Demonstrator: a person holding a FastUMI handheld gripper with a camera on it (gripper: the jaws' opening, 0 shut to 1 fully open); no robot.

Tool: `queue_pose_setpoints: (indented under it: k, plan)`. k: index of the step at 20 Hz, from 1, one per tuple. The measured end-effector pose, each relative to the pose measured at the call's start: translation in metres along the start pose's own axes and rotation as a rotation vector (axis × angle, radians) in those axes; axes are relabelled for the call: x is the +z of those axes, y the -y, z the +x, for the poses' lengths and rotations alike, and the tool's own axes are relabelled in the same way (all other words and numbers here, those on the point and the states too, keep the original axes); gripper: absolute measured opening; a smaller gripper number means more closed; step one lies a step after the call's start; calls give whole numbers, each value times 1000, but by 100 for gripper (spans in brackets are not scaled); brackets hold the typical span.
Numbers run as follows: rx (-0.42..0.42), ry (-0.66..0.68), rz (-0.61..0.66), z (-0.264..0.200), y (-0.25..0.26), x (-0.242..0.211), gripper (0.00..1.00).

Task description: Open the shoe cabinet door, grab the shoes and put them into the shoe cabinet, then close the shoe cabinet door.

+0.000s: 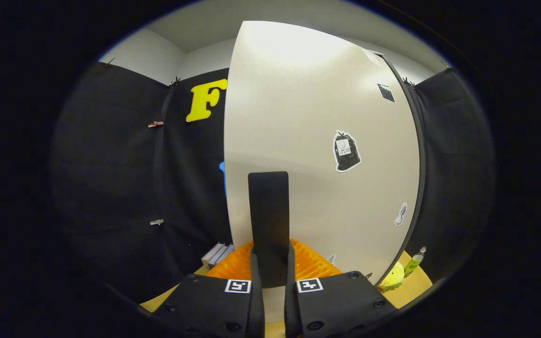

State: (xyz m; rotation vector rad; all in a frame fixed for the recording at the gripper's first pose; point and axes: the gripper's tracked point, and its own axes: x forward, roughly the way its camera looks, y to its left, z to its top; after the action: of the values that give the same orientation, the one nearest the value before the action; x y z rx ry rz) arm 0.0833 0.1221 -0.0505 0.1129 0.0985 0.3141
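The white shoe cabinet door [308,117] rises straight ahead, with a few stickers on its face. A black vertical handle [268,211] stands near the door's left edge. My gripper [273,277] is shut on the lower end of this handle, one finger pressing on each side. I cannot tell whether the door stands ajar. An orange ribbed object [313,265] lies low just beyond the fingers, at the foot of the door, partly hidden by the handle.
A few stacked books [216,253] lie left of the orange object on the wooden surface [411,288]. To the right of the door sit a yellow soft toy [395,277] and a green bottle [414,263]. Black cloth walls close in on both sides.
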Motion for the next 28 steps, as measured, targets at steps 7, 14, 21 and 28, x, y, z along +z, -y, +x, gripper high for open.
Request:
queue_pose_setpoints:
  k: [7, 14, 21, 28]
  plan:
    - [20, -11, -16, -49, 22, 0, 20]
    - [-22, -17, -19, -90, 59, 3, 20]
    - [-88, -46, 2, -119, 97, 4, 20]
    - [-144, -64, 15, -139, 134, 6, 19]
